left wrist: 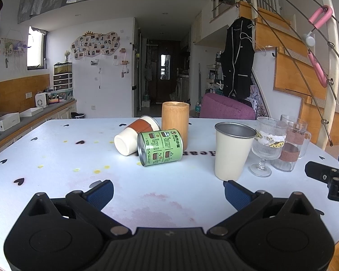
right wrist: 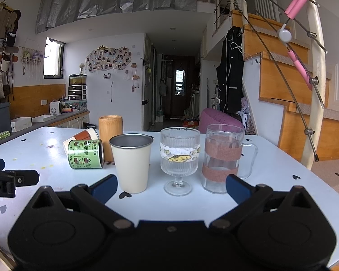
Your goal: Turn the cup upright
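Observation:
A white paper cup with a brown sleeve lies on its side on the white table, base toward me. A green tin lies on its side in front of it. Both also show in the right wrist view: the cup and the tin. My left gripper is open and empty, low over the table, short of the tin. My right gripper is open and empty, just before the upright cups.
A bamboo cup stands behind the tin. A cream metal tumbler, a ribbed stemmed glass and a taped glass mug stand upright in a row. The right gripper's body shows at the left view's right edge.

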`<state>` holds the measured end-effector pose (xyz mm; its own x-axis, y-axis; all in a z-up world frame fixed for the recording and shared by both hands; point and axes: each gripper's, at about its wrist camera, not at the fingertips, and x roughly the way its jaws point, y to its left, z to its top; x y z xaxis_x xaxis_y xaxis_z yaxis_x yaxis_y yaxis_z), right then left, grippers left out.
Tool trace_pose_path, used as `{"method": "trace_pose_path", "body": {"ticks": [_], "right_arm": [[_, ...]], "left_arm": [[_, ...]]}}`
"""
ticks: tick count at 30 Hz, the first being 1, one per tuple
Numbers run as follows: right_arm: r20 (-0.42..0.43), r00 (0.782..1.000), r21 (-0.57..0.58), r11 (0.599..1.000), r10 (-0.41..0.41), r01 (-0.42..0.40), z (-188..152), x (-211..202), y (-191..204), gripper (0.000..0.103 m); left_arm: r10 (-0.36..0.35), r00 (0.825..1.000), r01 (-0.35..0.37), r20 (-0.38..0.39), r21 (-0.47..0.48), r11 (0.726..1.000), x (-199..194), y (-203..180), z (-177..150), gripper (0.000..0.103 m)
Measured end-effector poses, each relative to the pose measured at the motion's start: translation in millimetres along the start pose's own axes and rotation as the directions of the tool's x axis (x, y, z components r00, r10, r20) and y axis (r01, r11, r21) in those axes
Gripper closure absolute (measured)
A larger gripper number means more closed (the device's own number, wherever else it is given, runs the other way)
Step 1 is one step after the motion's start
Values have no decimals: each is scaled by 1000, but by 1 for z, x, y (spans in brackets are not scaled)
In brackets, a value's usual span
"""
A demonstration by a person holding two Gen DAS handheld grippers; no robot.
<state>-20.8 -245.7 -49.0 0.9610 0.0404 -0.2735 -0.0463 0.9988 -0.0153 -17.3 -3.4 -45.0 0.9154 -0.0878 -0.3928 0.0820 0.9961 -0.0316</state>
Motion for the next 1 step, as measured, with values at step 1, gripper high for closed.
{"method": "trace_pose_path", "body": {"ticks": [1], "right_arm": [[0,1000,0,1000,0,0,0,0,0,0]], "left_arm": [[-1,1000,1,0,1,1000,0,0,0,0]]}}
